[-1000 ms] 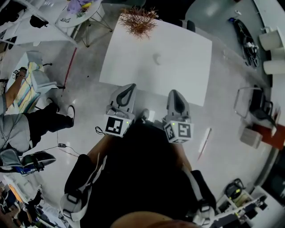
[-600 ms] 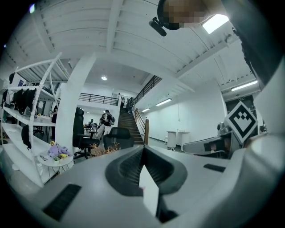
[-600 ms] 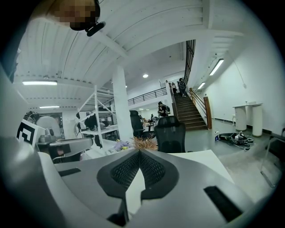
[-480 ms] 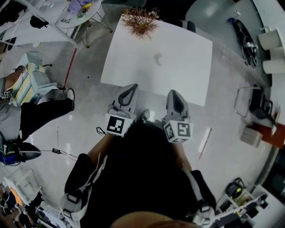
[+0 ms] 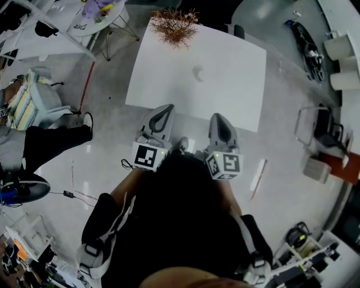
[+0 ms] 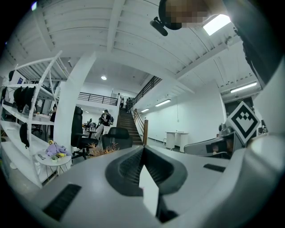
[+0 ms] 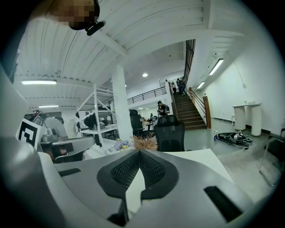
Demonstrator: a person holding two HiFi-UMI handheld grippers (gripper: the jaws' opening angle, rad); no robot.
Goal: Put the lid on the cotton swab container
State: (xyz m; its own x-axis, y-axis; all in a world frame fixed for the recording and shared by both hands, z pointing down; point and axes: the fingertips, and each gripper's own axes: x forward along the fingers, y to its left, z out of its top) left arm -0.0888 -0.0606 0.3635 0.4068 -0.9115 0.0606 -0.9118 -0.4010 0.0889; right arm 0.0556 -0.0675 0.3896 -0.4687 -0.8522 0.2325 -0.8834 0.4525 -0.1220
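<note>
A small pale, see-through object (image 5: pixel 198 73), which may be the cotton swab container, stands near the middle of the white table (image 5: pixel 236 95). It is too small to tell a lid from a body. Both grippers hover side by side in front of the table's near edge, well short of that object. My left gripper (image 5: pixel 163 112) is shut, its jaws meeting at their tips with nothing between them (image 6: pixel 143 149). My right gripper (image 5: pixel 221 120) is likewise shut and holds nothing (image 7: pixel 139 153). Each gripper view looks out level across the room, and the container does not show in either.
A dried brown plant (image 5: pixel 174 25) sits at the table's far edge, and also shows as a plant (image 7: pixel 144 142) beside a black chair (image 7: pixel 169 131). A person's dark legs (image 5: pixel 45 146) are at the left. A round side table (image 5: pixel 101 14) stands at the far left. Cylinders (image 5: pixel 340 48) stand at the far right.
The person at the left has drawn their legs further left. The view has shifted slightly. Both grippers stay shut in nearly the same place.
</note>
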